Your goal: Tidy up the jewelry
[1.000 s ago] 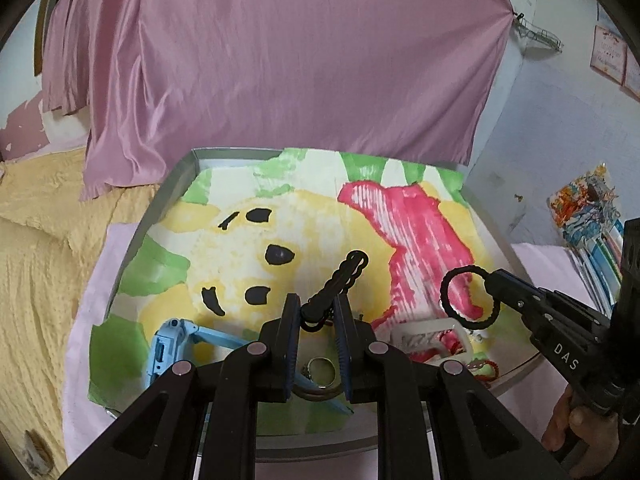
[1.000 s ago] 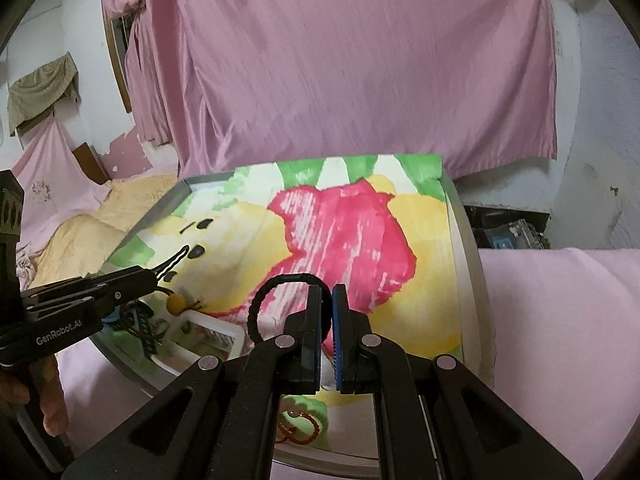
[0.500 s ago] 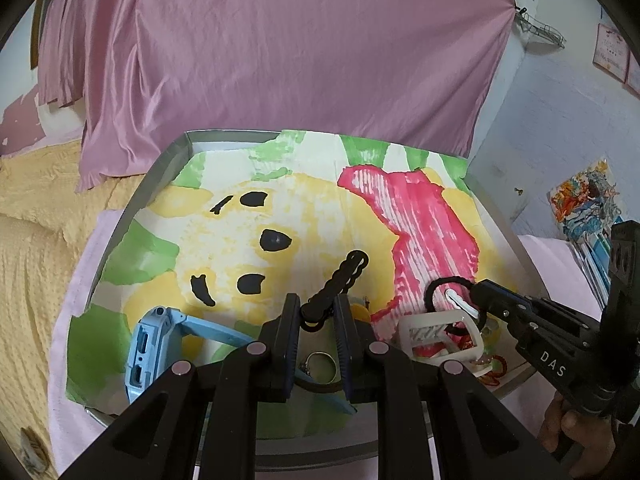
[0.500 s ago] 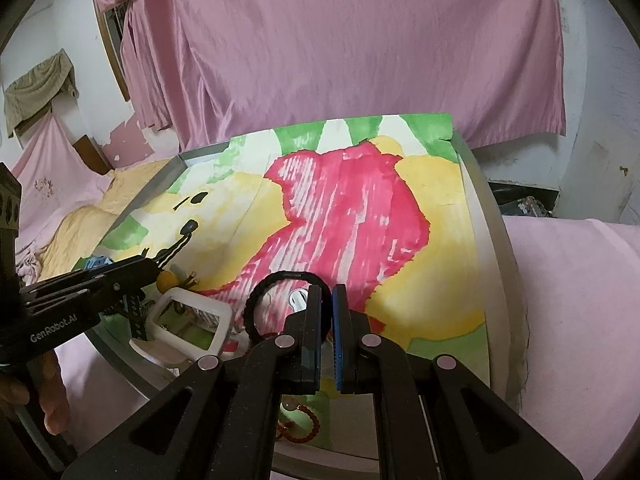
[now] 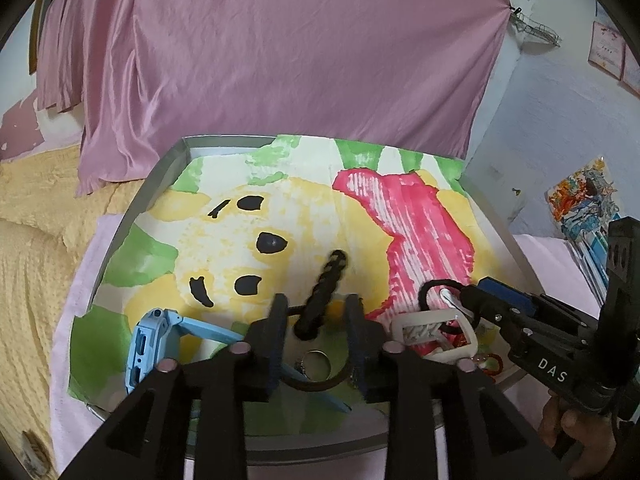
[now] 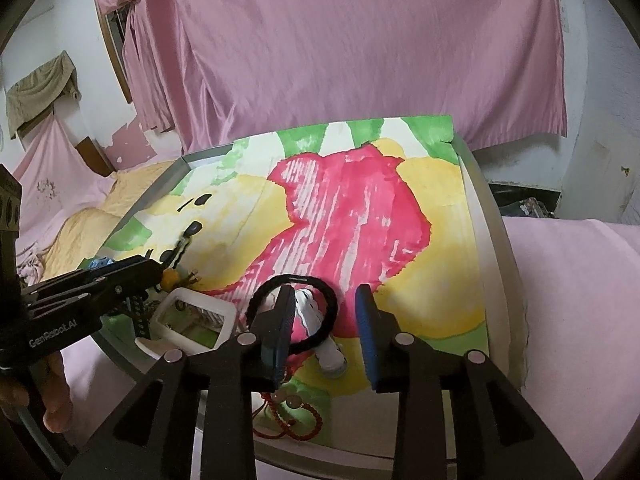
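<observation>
My left gripper (image 5: 316, 326) is open over the near edge of the tray; a black twisted hair tie (image 5: 322, 294) is between its fingers, blurred, no pad touching it. A silver ring (image 5: 316, 364) and a brown band (image 5: 316, 384) lie below it. My right gripper (image 6: 324, 320) is open; a black round hair tie (image 6: 296, 312) lies loose on a white clip (image 6: 320, 332) by its left finger. The right gripper also shows in the left wrist view (image 5: 460, 300), above a white open box (image 5: 436, 336).
A metal tray (image 5: 160, 184) lined with a painted cloth holds everything. A blue watch (image 5: 148, 344) lies at its near left. A red bead bracelet (image 6: 296, 420) lies at the near edge. The white box (image 6: 192, 320) sits left of my right gripper. Pink curtain behind.
Both grippers have opened. The black twisted tie has slipped from the left fingers and the round black tie from the right; the right gripper lowered toward the white clip.
</observation>
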